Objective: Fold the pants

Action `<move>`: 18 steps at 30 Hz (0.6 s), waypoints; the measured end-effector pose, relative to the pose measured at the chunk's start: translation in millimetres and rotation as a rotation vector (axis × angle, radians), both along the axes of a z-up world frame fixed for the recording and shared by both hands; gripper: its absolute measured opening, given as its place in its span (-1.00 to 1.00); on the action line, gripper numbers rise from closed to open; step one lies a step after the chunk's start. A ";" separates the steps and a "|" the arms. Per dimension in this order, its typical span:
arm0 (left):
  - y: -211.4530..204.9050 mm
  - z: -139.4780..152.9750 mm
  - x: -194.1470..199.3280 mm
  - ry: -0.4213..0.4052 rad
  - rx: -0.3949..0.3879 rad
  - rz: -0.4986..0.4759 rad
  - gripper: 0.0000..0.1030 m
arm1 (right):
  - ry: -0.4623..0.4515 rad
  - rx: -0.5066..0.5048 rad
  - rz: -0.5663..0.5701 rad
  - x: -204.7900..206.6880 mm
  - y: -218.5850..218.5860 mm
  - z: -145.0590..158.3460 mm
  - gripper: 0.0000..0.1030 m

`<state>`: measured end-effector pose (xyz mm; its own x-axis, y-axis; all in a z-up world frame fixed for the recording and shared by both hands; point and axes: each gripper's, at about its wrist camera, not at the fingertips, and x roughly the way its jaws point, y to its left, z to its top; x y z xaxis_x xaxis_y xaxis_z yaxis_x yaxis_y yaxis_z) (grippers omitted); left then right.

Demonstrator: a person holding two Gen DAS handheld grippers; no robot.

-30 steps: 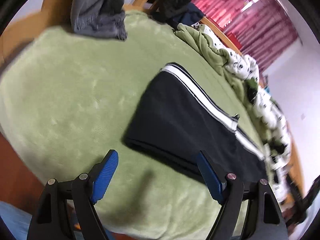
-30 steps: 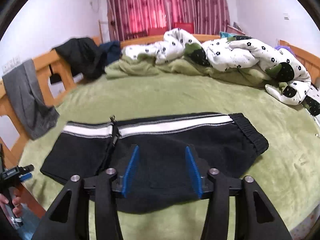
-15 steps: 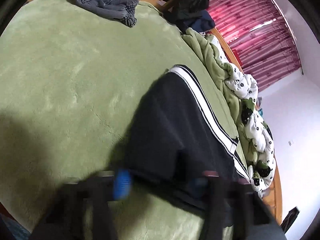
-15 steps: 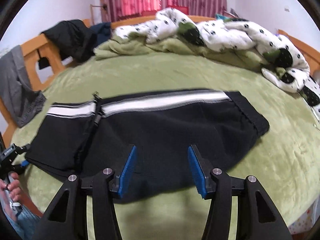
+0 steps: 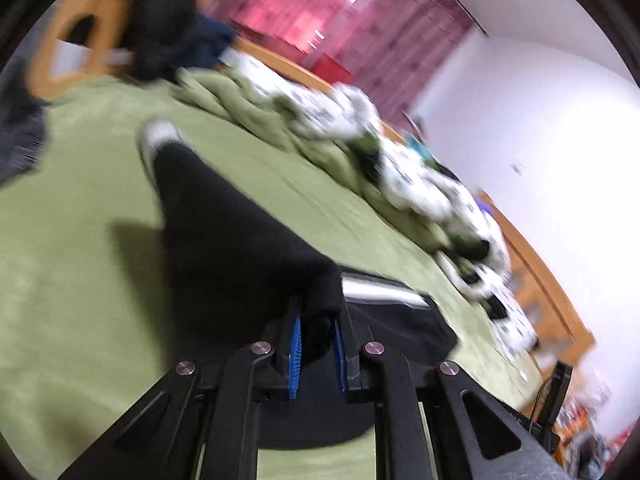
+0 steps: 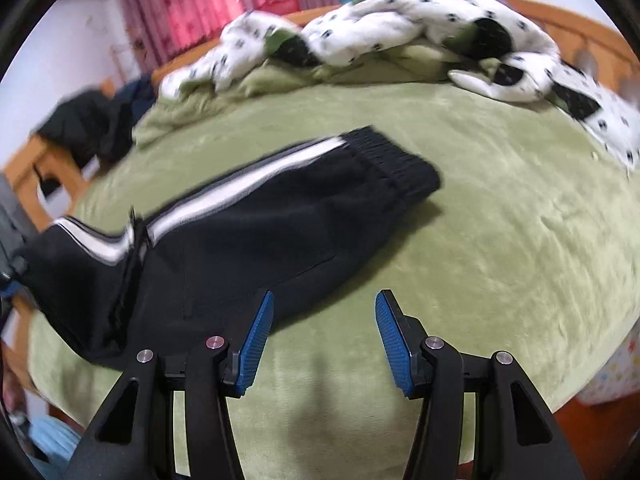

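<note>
While pinched in left hand-held gripper (image 5: 316, 340), pants (image 5: 240, 248) (black), lifted.

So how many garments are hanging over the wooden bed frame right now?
2 that I can make out: a black garment draped over the wooden bed frame at the far left corner, and a grey one further along it. More may be outside the views.

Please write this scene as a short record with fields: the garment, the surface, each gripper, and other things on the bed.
garment: black pants with white side stripe, partly folded
surface: green blanket on a bed
left gripper: shut on a bunched fold of the pants, lifted off the blanket
right gripper: open, holds nothing, above bare blanket beside the pants
other things: white spotted quilt heaped at the far side
</note>
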<state>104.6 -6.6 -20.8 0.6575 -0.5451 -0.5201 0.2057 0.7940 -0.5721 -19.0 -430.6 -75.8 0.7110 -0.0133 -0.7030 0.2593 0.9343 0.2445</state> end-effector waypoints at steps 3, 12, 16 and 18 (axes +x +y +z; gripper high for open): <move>-49.6 -22.4 4.5 0.053 -0.016 -0.090 -0.76 | -0.031 0.006 -0.034 -10.8 -15.3 1.3 0.02; -100.3 -95.4 -2.3 0.235 -0.025 -0.217 -0.73 | 0.030 0.080 -0.016 -11.3 -21.4 -12.1 0.02; -83.2 -58.6 -15.4 0.177 -0.022 -0.286 0.20 | 0.035 0.059 0.036 0.9 -2.4 -13.6 0.03; -64.5 -39.3 -26.8 0.099 0.017 -0.263 0.24 | 0.039 0.061 0.076 10.3 11.1 -14.1 0.03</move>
